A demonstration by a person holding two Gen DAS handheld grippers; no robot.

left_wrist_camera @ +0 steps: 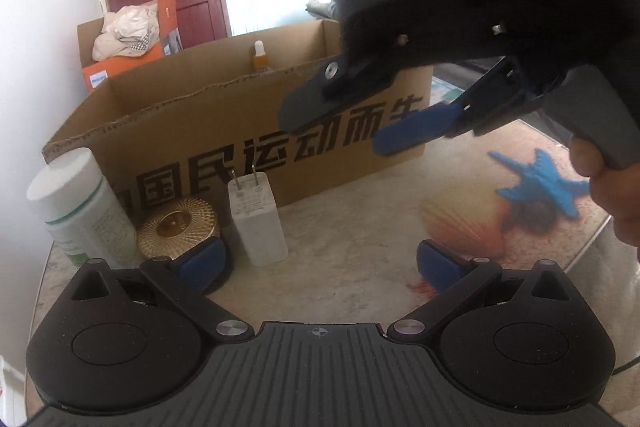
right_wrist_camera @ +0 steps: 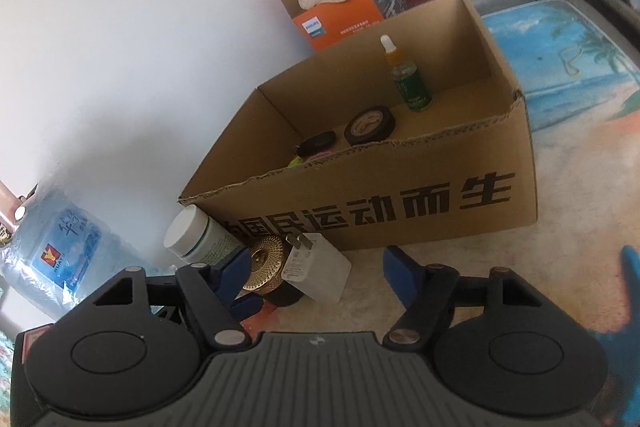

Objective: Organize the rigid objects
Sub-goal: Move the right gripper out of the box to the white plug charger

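The left claw (left_wrist_camera: 320,263) hangs low over the bench (left_wrist_camera: 360,227), its blue pads (left_wrist_camera: 204,261) wide apart and holding nothing. Between and just ahead of those pads lies a bare stretch of bench running up to the front wall of the cardboard box (left_wrist_camera: 224,131). Along the left part of that wall stand three things in a tight row: a white bottle (left_wrist_camera: 78,203) nearest the bench's left edge, a gold ribbed-lid jar (left_wrist_camera: 178,225) beside it, and a white charger plug (left_wrist_camera: 258,221) upright with its prongs up, close to the box wall. The left pad sits just in front of the jar.

The right claw (left_wrist_camera: 360,125) hovers in the air before the right half of the box front, blurred, its blue fingers parted and empty. To the right, a blue toy plane (left_wrist_camera: 540,183) lies on the bench, well apart from the box.

From the right wrist, the box (right_wrist_camera: 400,195) stands open-topped with a ragged front rim. Inside, a dropper bottle (right_wrist_camera: 410,79) stands near the back wall, a black tape roll (right_wrist_camera: 370,125) lies before it, and a small black disc (right_wrist_camera: 317,143) rests to the left. The box's right floor is open.
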